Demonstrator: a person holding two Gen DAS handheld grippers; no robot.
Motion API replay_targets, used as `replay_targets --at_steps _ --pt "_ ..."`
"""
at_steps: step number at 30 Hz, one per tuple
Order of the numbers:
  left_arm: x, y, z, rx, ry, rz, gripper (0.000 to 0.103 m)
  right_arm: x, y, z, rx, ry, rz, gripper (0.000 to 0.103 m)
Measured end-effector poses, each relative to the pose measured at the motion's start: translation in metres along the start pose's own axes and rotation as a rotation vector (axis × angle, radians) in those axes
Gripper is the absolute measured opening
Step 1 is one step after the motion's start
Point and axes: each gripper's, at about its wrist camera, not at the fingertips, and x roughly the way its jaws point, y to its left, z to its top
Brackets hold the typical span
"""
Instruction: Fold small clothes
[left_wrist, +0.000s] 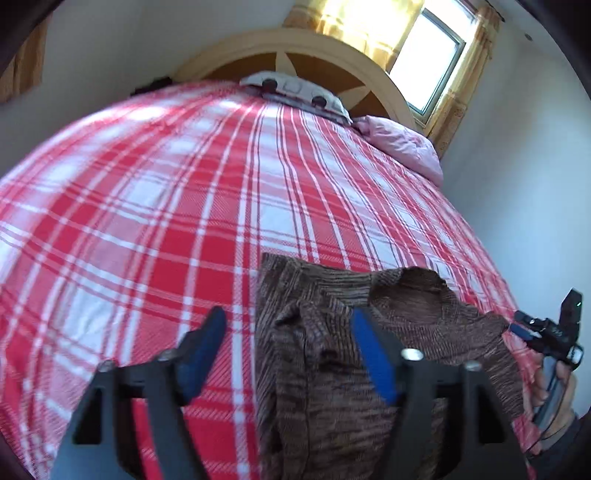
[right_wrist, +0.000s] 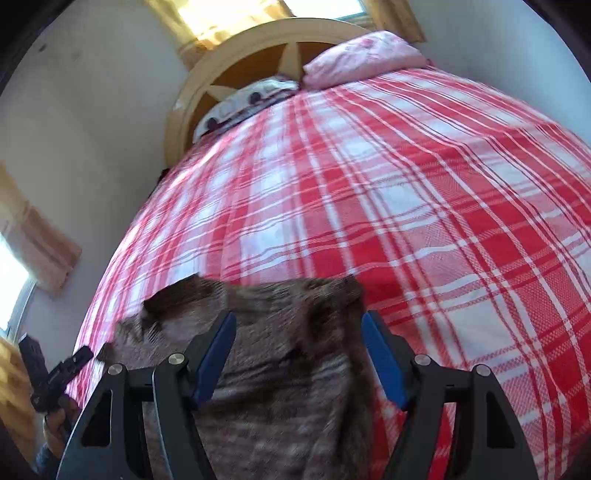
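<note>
Brown ribbed knit, a small soft garment (left_wrist: 332, 354), lies rumpled on the red-and-white plaid bedspread (left_wrist: 155, 206) near the foot of the bed, its far edge toward twelve o'clock, facing the cream arched headboard (left_wrist: 295, 48). The left gripper (left_wrist: 288, 347) stands with its blue-padded fingers (left_wrist: 373, 362) wide, one pad over the cloth and the other over bare bedspread at nine o'clock; nothing is pinched. The right gripper (right_wrist: 299, 354) likewise stands wide, straddling the garment's far portion (right_wrist: 280, 332) without pressing it. Judged from its drape and creases, the knit is light, limp and stretchy, with enough rib texture to resist slipping from the pads; it should sag and bunch when lifted. Best holds would seem to be the two far corners, at about eleven and one o'clock in the right wrist view, taken through a single layer. A pink pillow (right_wrist: 362, 55) rests well apart at the head.
</note>
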Motion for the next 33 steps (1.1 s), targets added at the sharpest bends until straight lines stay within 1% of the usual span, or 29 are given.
replay_targets --at_steps 2,3,5,6,7,10,12,13,14,15,16,17,19,20,22,24,26,27,28,30,31,32,33 --pt "-0.005 -0.008 -0.007 0.047 0.027 0.001 0.078 -0.003 0.021 -0.011 -0.066 0.049 0.091 0.071" --pt "-0.005 -0.017 -0.015 0.085 0.062 0.006 0.078 0.002 0.036 -0.019 -0.099 0.105 0.14 0.071" --pt "0.002 -0.028 -0.028 0.148 0.122 0.032 0.079 0.017 0.058 -0.033 -0.146 0.214 0.197 0.071" --pt "0.007 -0.034 -0.034 0.183 0.149 0.054 0.079 0.025 0.068 -0.039 -0.169 0.261 0.211 0.071" --pt "0.01 -0.038 -0.039 0.213 0.16 0.07 0.079 0.035 0.079 -0.047 -0.202 0.306 0.218 0.071" --pt "0.02 -0.046 -0.036 0.275 0.152 0.134 0.079 0.059 0.099 -0.051 -0.266 0.336 0.186 0.071" --pt "0.032 -0.046 -0.026 0.292 0.163 0.164 0.079 0.075 0.103 -0.044 -0.249 0.364 0.177 0.071" --pt "0.04 -0.043 -0.017 0.293 0.145 0.212 0.079 0.083 0.103 -0.035 -0.234 0.341 0.159 0.071" --pt "0.043 -0.037 -0.008 0.28 0.117 0.24 0.079 0.083 0.104 -0.025 -0.222 0.306 0.148 0.071" --pt "0.044 -0.031 0.0 0.26 0.098 0.251 0.079 0.082 0.103 -0.013 -0.199 0.258 0.15 0.071" --pt "0.045 -0.022 0.01 0.221 0.077 0.268 0.079 0.078 0.102 -0.004 -0.178 0.22 0.166 0.071" --pt "0.044 -0.012 0.019 0.179 0.056 0.291 0.079 0.073 0.101 0.006 -0.157 0.163 0.185 0.071" --pt "0.037 0.01 0.035 0.089 0.005 0.33 0.079 0.06 0.098 0.018 -0.13 0.066 0.176 0.071" --pt "0.033 0.018 0.038 0.056 -0.007 0.339 0.079 0.054 0.094 0.021 -0.12 0.032 0.159 0.071" --pt "0.024 0.023 0.033 0.028 -0.015 0.323 0.079 0.047 0.09 0.02 -0.125 0.016 0.156 0.071" --pt "0.014 0.017 0.02 0.055 -0.004 0.299 0.079 0.036 0.086 0.009 -0.16 -0.002 0.133 0.071" --pt "0.008 -0.003 0.002 0.141 0.026 0.256 0.08 0.03 0.085 -0.001 -0.188 0.024 0.155 0.071" --pt "0.008 -0.014 -0.008 0.194 0.049 0.245 0.085 0.03 0.085 -0.005 -0.201 0.057 0.175 0.071" --pt "0.012 -0.026 -0.018 0.259 0.089 0.241 0.088 0.033 0.086 -0.012 -0.224 0.11 0.184 0.071" --pt "0.022 -0.047 -0.034 0.372 0.156 0.233 0.088 0.042 0.09 -0.023 -0.273 0.18 0.146 0.071" --pt "0.027 -0.053 -0.038 0.4 0.172 0.228 0.088 0.045 0.089 -0.027 -0.291 0.208 0.124 0.071" --pt "0.03 -0.057 -0.038 0.416 0.18 0.232 0.088 0.053 0.089 -0.031 -0.304 0.257 0.097 0.071" --pt "0.038 -0.06 -0.038 0.432 0.192 0.245 0.092 0.062 0.087 -0.032 -0.303 0.304 0.064 0.071"
